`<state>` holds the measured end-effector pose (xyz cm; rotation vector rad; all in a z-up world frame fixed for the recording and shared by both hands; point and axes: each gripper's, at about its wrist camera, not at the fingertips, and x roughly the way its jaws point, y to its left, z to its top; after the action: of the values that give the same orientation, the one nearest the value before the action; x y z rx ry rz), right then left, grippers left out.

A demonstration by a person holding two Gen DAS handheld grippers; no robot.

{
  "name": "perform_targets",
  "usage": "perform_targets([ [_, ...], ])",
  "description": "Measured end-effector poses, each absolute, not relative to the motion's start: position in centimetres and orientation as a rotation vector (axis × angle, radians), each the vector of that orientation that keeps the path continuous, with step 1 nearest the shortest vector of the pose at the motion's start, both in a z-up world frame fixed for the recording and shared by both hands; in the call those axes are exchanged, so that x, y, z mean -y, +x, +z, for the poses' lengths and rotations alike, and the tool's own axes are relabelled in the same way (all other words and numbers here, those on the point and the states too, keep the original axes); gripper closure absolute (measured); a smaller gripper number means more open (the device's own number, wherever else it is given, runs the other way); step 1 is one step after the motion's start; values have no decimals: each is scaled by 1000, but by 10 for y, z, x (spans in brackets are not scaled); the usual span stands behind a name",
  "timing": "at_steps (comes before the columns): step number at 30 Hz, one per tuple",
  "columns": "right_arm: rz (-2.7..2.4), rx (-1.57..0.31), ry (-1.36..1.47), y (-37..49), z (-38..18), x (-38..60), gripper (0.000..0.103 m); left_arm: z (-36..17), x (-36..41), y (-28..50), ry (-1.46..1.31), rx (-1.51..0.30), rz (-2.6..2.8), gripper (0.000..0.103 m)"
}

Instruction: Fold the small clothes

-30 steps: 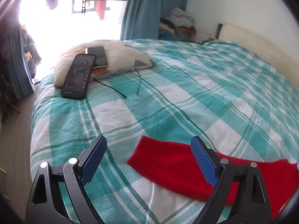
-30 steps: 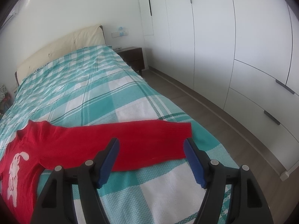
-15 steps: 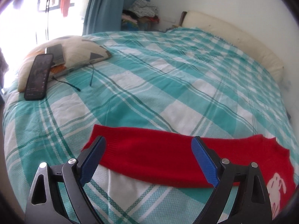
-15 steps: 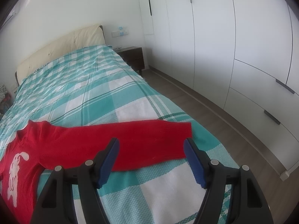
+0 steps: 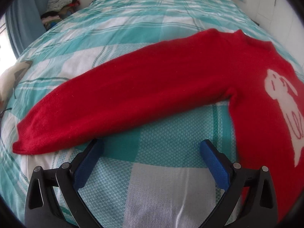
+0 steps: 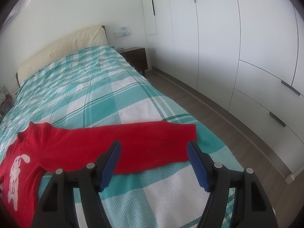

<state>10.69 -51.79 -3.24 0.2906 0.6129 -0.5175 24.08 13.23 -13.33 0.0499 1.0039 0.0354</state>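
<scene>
A small red sweater (image 5: 152, 87) with a white rabbit on its chest lies flat on the teal checked bedspread (image 5: 155, 19), both sleeves spread out. My left gripper (image 5: 152, 148) hovers just below one sleeve, near the armpit; its jaws are opening and only bedspread shows between them. In the right wrist view the other sleeve (image 6: 148, 142) stretches toward the bed's edge. My right gripper (image 6: 153, 148) stands open over that sleeve, its blue pads apart on either side of the sleeve's lower edge, not pressing it.
A pale pillow (image 5: 11, 76) lies at the left edge of the bed. Clothes (image 5: 58, 1) are piled in the far corner by a blue curtain. White wardrobes (image 6: 237, 47), a dark bedside table (image 6: 136, 57) and wooden floor (image 6: 218, 117) lie to the bed's right.
My left gripper swung right along the sleeve, dropped closer to the bed, rolled, and spread its jaws a little wider; the phones left the view. The right gripper stayed still.
</scene>
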Motion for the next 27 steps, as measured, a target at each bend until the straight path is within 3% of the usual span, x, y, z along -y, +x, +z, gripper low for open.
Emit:
perform_targets([
  [27, -514, -613, 273, 108, -32, 514, 32, -135, -139, 237, 24, -986, 27, 0],
])
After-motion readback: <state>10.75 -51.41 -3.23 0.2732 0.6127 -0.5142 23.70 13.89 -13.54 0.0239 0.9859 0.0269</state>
